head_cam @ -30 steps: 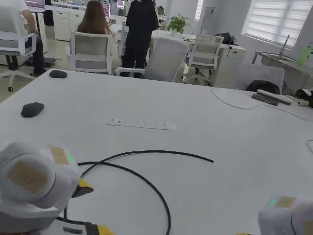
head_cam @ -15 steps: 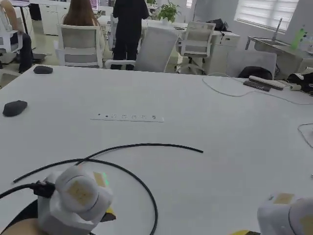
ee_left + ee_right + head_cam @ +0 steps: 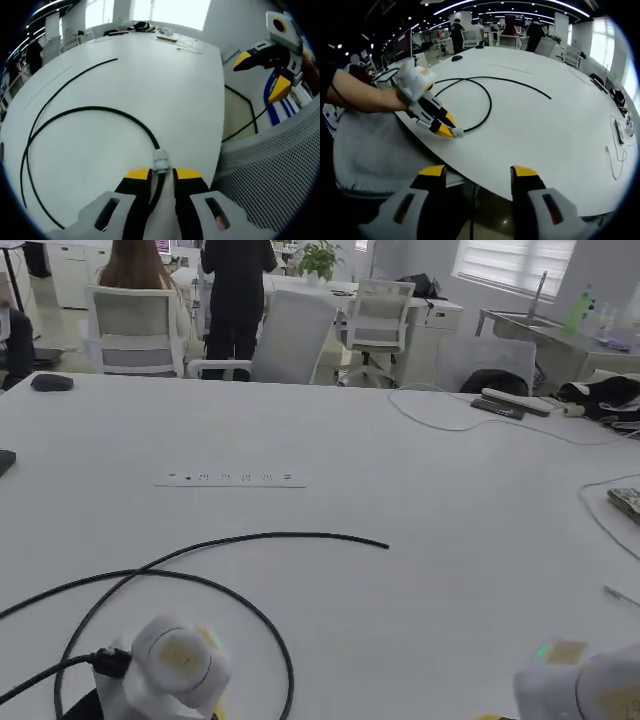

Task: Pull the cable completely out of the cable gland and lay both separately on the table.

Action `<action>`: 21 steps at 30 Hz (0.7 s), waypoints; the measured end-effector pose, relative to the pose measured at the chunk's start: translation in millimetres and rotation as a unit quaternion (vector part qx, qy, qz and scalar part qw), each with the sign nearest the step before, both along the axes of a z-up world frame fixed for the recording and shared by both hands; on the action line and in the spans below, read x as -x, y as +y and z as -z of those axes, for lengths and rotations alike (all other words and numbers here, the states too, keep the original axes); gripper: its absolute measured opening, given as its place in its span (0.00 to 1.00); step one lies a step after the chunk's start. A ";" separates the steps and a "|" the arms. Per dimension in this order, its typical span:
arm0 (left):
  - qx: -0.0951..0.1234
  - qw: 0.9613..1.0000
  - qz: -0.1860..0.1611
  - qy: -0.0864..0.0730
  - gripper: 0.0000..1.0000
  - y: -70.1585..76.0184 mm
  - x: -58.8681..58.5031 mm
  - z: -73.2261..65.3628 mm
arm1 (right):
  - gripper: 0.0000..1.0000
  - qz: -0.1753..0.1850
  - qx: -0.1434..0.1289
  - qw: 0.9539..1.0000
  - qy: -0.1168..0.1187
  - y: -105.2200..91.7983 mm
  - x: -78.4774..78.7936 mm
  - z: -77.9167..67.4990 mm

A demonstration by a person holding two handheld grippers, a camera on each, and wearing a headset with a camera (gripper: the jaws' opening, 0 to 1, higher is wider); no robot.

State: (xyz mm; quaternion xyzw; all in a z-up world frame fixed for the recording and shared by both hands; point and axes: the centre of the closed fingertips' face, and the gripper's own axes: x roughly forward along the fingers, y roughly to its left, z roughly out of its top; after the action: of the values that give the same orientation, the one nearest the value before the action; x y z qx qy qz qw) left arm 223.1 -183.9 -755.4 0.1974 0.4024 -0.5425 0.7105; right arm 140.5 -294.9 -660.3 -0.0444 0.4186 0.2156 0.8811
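Gripping at the near left edge of the desk, the left claw is clenched on the pale cable gland, which sits right at its 2 yellow tips and just above the desk surface. The black cable is threaded through the gland: 1 stretch runs back between the jaws toward the person, and the other leaves the gland's far side, sweeps in a wide loop over the white desk and ends in a free tip near the desk's middle. The head view shows that loop lying flat, crossing itself once on the left. The right claw is released, with its 2 jaws spread wide and nothing between them. It hangs off the near edge of the desk, well apart from the gland and to the right of it, pointing toward the left claw. A row of sockets is set into the desk beyond the cable, and a dark mouse lies at the far left.
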 end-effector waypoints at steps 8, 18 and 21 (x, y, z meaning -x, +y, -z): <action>0.006 1.000 0.008 -0.016 0.27 -13.2 2.5 3.9 | 0.53 -0.005 0.007 1.000 0.000 -0.7 -0.3 -0.3; -0.033 0.998 0.042 -0.038 0.17 -1.7 0.5 -0.1 | 0.53 -0.009 0.008 1.000 -0.006 1.6 -3.3 -5.4; -0.031 0.997 0.057 -0.037 0.17 2.7 3.8 -11.9 | 0.53 -0.013 0.006 1.000 -0.008 5.5 -5.7 -7.5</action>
State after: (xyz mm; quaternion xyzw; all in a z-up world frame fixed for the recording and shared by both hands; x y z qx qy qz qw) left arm 219.3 -181.2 -743.5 0.2622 0.3808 -0.5617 0.6861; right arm 146.2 -289.4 -652.8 -0.0571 0.4127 0.2242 0.8810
